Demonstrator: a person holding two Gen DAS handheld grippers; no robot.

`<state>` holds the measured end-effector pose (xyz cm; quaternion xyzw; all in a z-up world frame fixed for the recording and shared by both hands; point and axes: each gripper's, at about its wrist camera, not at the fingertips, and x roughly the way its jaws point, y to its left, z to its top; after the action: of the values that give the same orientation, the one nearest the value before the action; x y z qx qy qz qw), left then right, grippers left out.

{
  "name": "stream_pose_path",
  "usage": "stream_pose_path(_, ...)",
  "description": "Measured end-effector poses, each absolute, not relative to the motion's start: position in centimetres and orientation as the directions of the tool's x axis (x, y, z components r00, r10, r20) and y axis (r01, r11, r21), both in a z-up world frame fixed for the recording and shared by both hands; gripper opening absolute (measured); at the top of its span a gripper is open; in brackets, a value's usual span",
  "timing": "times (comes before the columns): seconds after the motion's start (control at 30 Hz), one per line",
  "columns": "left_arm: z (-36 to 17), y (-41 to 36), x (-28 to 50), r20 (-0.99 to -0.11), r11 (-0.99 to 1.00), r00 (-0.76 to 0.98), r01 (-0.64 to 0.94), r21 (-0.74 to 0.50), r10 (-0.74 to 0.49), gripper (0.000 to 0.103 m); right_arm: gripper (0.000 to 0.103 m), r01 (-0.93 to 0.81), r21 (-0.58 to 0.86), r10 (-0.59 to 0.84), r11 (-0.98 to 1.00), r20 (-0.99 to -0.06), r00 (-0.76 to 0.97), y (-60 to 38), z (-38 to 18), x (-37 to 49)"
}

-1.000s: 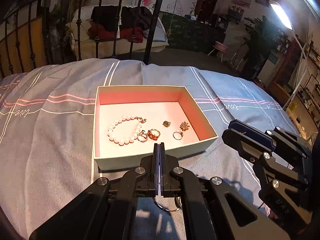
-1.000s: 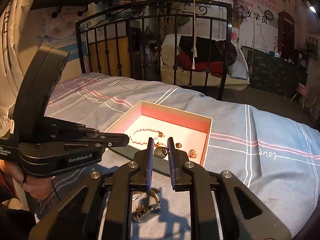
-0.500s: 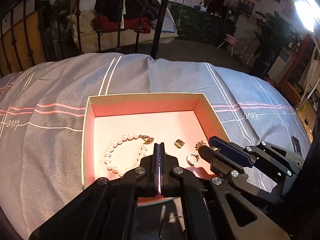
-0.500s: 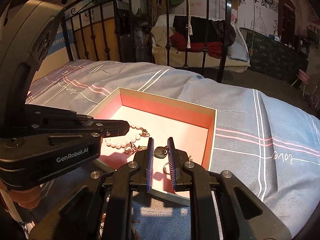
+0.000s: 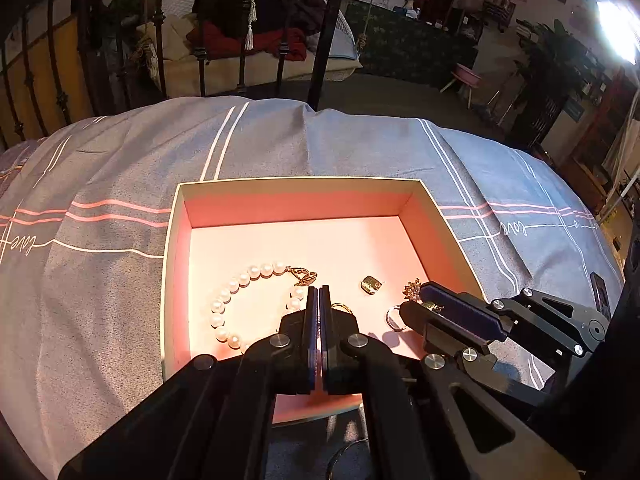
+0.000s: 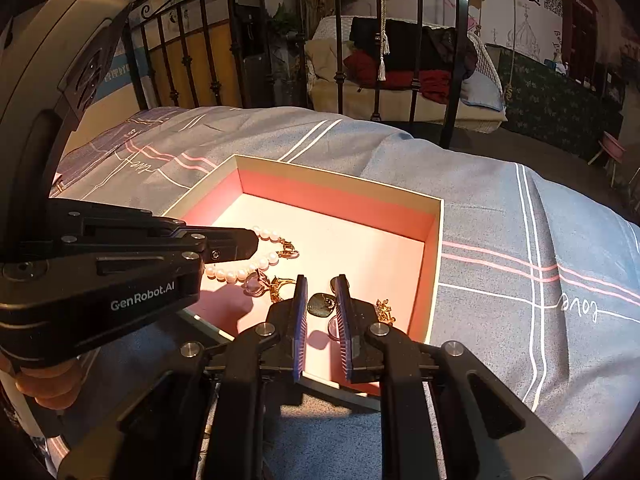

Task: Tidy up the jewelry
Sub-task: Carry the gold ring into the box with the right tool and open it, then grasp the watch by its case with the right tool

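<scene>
An open cream box with a pink inside (image 5: 296,242) (image 6: 352,248) lies on the bed. In it lie a pearl bracelet (image 5: 240,300) (image 6: 256,268), rings (image 6: 264,286), a small gold stud (image 5: 371,283) and a gold brooch (image 6: 385,309). My left gripper (image 5: 319,294) is shut and empty, low over the box's near half. My right gripper (image 6: 321,286) hangs over the box's near right corner, shut on a dark oval pendant (image 6: 322,304). The right gripper also shows in the left wrist view (image 5: 424,300).
The grey-blue striped duvet (image 5: 120,208) (image 6: 520,240) surrounds the box. A loose ring (image 5: 340,456) lies on the duvet below the left gripper. A black iron bed frame (image 5: 320,32) stands behind. A hand (image 6: 44,384) holds the left gripper.
Both grippers have moved forward from in front of the box to over its near half. The right gripper has carried the pendant along. The jaws have not changed.
</scene>
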<state>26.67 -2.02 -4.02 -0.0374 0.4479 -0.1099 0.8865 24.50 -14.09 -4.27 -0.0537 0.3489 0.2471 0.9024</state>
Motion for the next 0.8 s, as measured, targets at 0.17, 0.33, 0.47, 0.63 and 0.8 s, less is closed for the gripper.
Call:
stream_pose_path(0.17,-2.8,-1.5,24.2,-0.755,0.973,0.614,0.170,-0.156,-0.229,0.045,0.038,-0.473,0.106,0.429,0.875,-0.620,0.657,-15.1,-3.3,22.1)
stream_pose_path(0.33,-2.6,-0.6,20.1,-0.732,0.970,0.637,0.173,-0.171,-0.243,0.051,0.041,-0.475,0.138,0.448,0.869,-0.627,0.637,-15.9,-4.0,17.5)
stream_pose_path(0.47,-3.5,-0.3,17.1,-0.737,0.973,0.635,0.169,-0.158,-0.230,0.052,0.041,-0.467,0.095,0.402,0.879,-0.674,0.620,-16.1,-5.2,15.0)
stream_pose_path(0.63,-5.0,-0.4,15.0,-0.762,0.976,0.613,0.179,-0.122,-0.207,0.052,0.047,-0.435,0.031,0.332,0.900,-0.695,0.637,-17.7,-5.7,12.8)
stream_pose_path(0.8,-6.0,-1.1,14.3,-0.778,0.974,0.593,0.195,-0.113,-0.209,0.052,0.048,-0.390,0.075,0.322,0.918,-0.718,0.618,-20.5,-7.1,11.2)
